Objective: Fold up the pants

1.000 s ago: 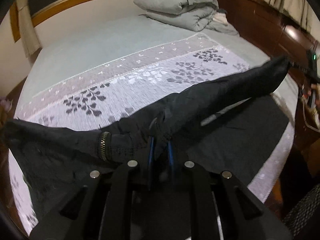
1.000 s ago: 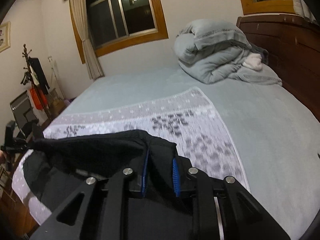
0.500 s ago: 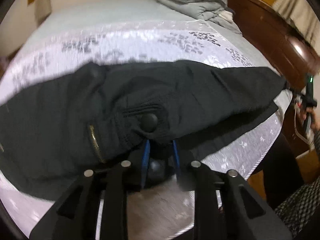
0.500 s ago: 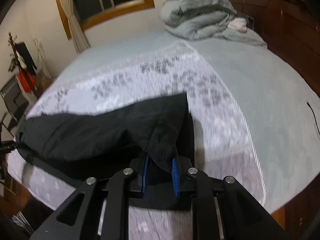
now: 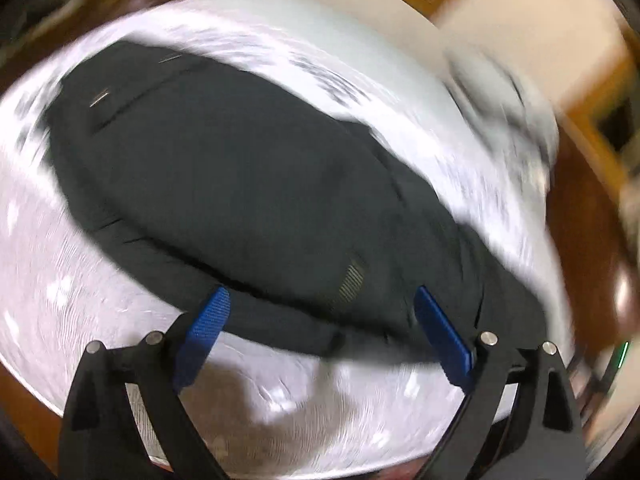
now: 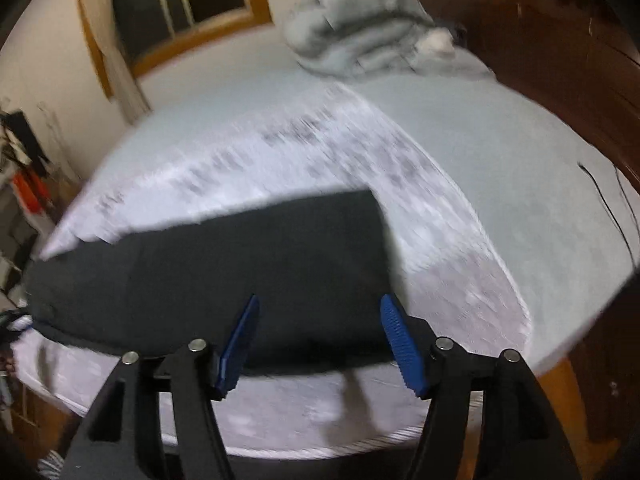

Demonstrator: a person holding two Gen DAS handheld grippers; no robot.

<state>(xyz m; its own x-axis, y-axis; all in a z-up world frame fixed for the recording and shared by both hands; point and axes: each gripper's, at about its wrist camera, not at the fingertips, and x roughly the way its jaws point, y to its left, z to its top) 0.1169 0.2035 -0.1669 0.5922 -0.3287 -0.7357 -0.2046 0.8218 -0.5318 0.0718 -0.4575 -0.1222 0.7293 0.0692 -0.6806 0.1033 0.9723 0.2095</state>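
Bed (image 6: 500, 152), pants (image 6: 240, 272), fingers (image 5: 206, 322) spread above.

Motion smears the left wrist view: the bedspread (image 5: 400, 92) pattern is unreadable, and the pants (image 6: 200, 272) run past the bed's left edge, their end hidden.

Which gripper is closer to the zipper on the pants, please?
Left. The left gripper hangs open right over the zipper; the right gripper, also open, is at the plain end of the pants.

No legible text, label, brand or number anywhere in view
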